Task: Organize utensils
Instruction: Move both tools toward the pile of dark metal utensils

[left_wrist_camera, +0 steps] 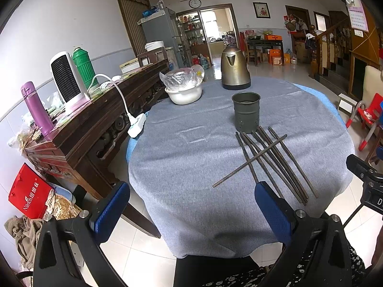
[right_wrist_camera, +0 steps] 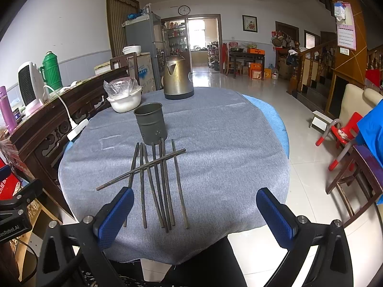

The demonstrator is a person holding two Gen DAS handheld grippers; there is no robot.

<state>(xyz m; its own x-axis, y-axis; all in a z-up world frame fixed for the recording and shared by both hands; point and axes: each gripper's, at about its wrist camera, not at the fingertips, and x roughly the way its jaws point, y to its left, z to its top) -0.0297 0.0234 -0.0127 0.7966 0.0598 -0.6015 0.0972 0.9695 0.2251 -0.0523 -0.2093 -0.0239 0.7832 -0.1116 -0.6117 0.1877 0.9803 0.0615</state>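
Observation:
Several dark chopsticks (left_wrist_camera: 275,165) lie side by side on the grey tablecloth (left_wrist_camera: 191,155), with one lying crosswise over the others. They also show in the right wrist view (right_wrist_camera: 160,186). A dark metal utensil cup (left_wrist_camera: 246,112) stands upright and empty just behind them; it also shows in the right wrist view (right_wrist_camera: 150,123). My left gripper (left_wrist_camera: 191,205) is open and empty above the table's near edge, left of the chopsticks. My right gripper (right_wrist_camera: 195,210) is open and empty at the near edge, with its left finger beside the chopsticks' near ends.
A metal kettle (left_wrist_camera: 234,70) and a white bowl covered with plastic (left_wrist_camera: 184,88) stand at the table's far side. A power strip (left_wrist_camera: 137,128) hangs at the left edge by a wooden sideboard (left_wrist_camera: 95,119). A red child's chair (right_wrist_camera: 344,134) stands on the right.

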